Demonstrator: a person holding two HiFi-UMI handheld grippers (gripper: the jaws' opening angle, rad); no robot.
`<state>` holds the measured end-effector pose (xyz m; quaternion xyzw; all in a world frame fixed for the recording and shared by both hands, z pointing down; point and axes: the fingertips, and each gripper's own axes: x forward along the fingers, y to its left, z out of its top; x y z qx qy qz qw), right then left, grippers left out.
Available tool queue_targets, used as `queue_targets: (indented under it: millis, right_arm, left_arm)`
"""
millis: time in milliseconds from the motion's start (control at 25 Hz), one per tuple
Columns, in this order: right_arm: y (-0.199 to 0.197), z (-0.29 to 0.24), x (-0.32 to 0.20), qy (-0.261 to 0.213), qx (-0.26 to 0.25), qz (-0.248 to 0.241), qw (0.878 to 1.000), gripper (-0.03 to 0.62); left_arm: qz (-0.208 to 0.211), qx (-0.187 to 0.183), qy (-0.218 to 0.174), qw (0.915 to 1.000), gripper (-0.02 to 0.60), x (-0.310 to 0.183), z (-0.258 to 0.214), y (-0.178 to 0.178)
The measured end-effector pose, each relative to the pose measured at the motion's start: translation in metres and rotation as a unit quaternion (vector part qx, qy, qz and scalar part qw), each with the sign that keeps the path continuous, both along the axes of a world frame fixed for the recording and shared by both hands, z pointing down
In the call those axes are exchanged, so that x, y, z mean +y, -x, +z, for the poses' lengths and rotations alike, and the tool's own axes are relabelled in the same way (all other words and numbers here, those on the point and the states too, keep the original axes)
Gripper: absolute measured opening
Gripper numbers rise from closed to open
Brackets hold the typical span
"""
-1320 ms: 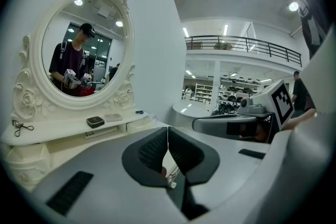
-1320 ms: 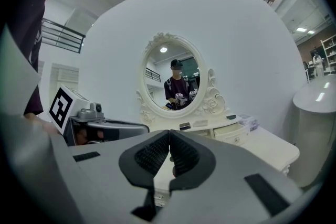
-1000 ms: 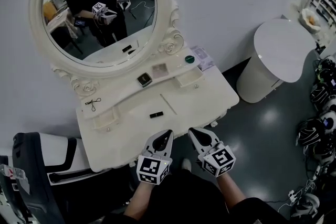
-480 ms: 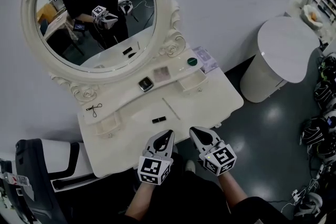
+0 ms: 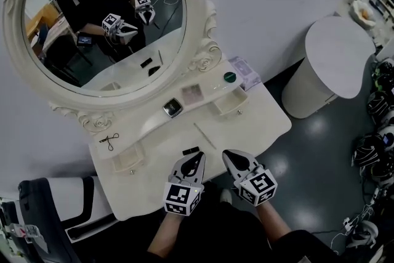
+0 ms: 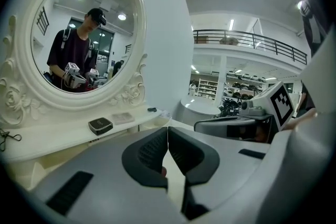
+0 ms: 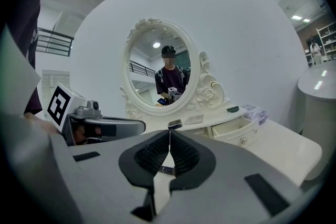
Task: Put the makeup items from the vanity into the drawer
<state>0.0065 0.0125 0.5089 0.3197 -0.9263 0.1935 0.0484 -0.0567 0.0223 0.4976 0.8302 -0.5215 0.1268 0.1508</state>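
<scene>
Both grippers hang over the near edge of the vanity, side by side, and both are clenched on nothing: in each gripper view the dark pads meet along a thin line with no item between them.

The closest makeup item is a short black tube. It lies on the tabletop just beyond the tips of the left gripper and a touch to their left, with its long axis running roughly left to right, so across the line the jaws point along. The left gripper is plainly nearer to it than the right gripper. I'd judge the jaws must open before they can straddle it.

A thin pale stick lies slantwise just beyond, from far left to near right, ahead of the gap between the two grippers.

Counting what sits out:
- one black tube
- one thin stick
- one black compact on the raised shelf
- one pale palette
- one green round piece
- one lash curler at the far left

Two small drawers stand pulled out, the left drawer and the right drawer.
</scene>
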Motion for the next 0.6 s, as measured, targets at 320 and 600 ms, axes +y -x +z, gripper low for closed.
queue_targets:
  millis: [320, 600]
  right_arm:
    - [0.025, 0.016, -0.031, 0.022, 0.022, 0.005, 1.0, 0.023]
    - [0.045, 0.031, -0.053, 0.04, 0.048, 0.011, 0.998, 0.023]
  left_arm:
    - [0.013, 0.019, 0.022, 0.9995, 0.015, -0.033, 0.018, 0.021]
    - [0.022, 0.043, 0.043, 0.9979, 0.015, -0.056, 0.034, 0.038]
